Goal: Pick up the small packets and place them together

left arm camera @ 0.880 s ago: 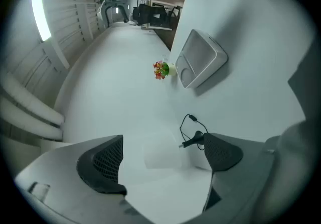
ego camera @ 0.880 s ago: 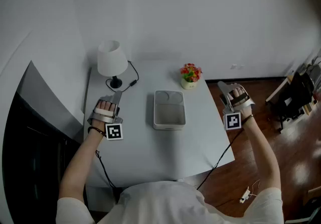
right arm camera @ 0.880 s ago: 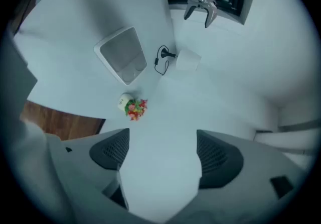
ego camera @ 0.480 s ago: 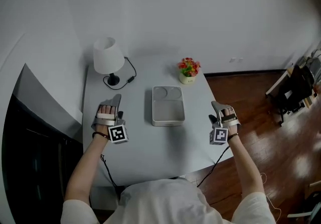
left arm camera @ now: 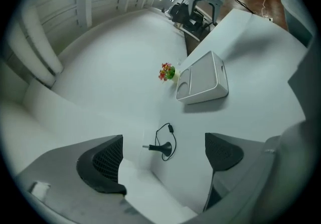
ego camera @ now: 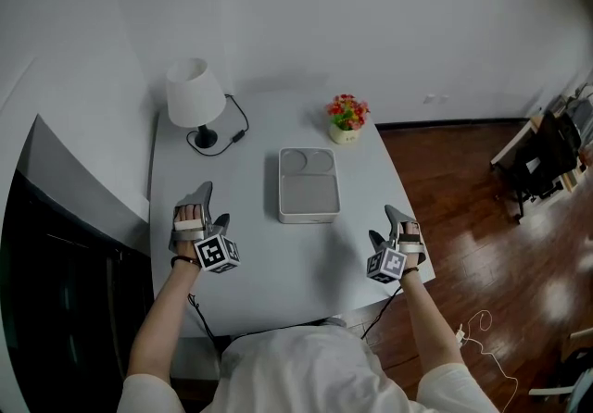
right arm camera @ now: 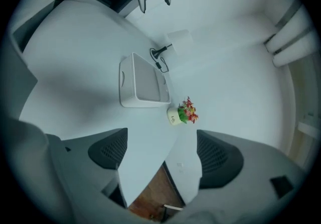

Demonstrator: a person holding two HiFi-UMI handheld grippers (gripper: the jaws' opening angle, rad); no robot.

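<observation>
No small packets show in any view. A white rectangular tray (ego camera: 309, 215) sits in the middle of the pale table (ego camera: 278, 281); its inside looks bare. My left gripper (ego camera: 209, 203) hovers over the table's left side, jaws wide apart with nothing between them (left arm camera: 163, 153). My right gripper (ego camera: 382, 224) hangs over the table's right front edge, also open and empty (right arm camera: 163, 152). Each gripper view shows the tray (left arm camera: 200, 98) (right arm camera: 143, 101) ahead and the other gripper far behind it.
A white lamp (ego camera: 195, 96) with a black base and cord (left arm camera: 163, 147) stands at the back left. A small pot of red flowers (ego camera: 346, 119) is at the back right. Wooden floor (ego camera: 463, 217) lies beyond the table's right edge, a dark cabinet (ego camera: 56, 254) at left.
Both hands have drawn back toward the table's near edge. The right gripper came in from beyond the right edge to the front right corner. Both stayed open.
</observation>
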